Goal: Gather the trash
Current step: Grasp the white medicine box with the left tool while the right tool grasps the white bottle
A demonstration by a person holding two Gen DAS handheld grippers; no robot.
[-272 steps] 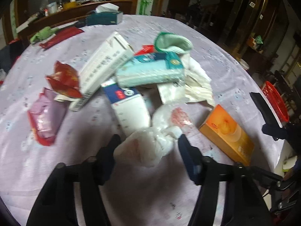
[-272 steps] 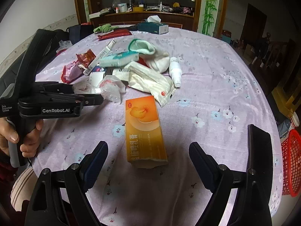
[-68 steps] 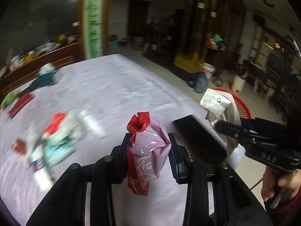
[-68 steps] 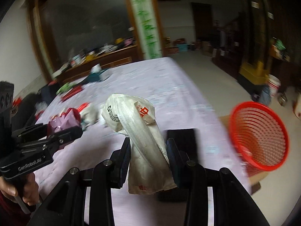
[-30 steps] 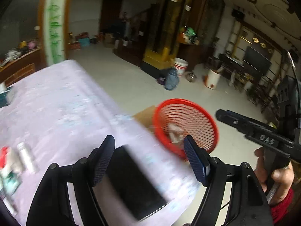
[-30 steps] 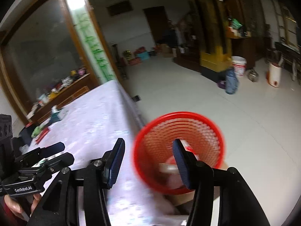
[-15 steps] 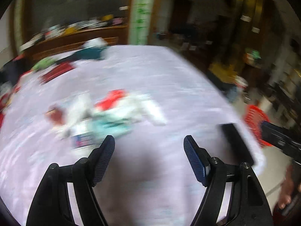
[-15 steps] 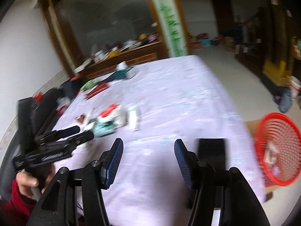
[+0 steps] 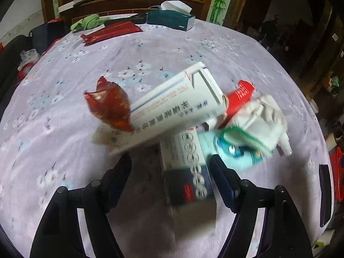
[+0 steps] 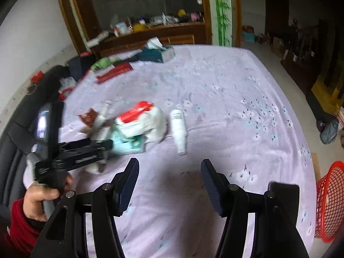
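Note:
A pile of trash lies on the lilac flowered tablecloth (image 9: 64, 68). It holds a long white box (image 9: 172, 107), a red-brown wrapper (image 9: 109, 105), a teal packet (image 9: 232, 152) and a white crumpled cloth (image 9: 264, 116). My left gripper (image 9: 172, 167) hovers over the pile's near edge, its jaws closing. A blue and white box (image 9: 187, 172) lies between them, and the left pad stands clear of it. My right gripper (image 10: 169, 176) is opening over bare cloth with nothing between its jaws. A white bottle (image 10: 179, 129) lies just beyond it. The red mesh basket (image 10: 329, 202) stands off the table's right edge.
A black flat object (image 10: 283, 188) lies at the table's right edge. At the far side are a teal tissue box (image 9: 172, 18), a dark red packet (image 9: 111, 32) and a green cloth (image 9: 86, 22). A hand in a red sleeve (image 10: 40, 195) holds the left gripper.
Both grippers have swung away from the red basket and back over the table, down toward the trash pile. The left jaws have narrowed and the right jaws have widened a little.

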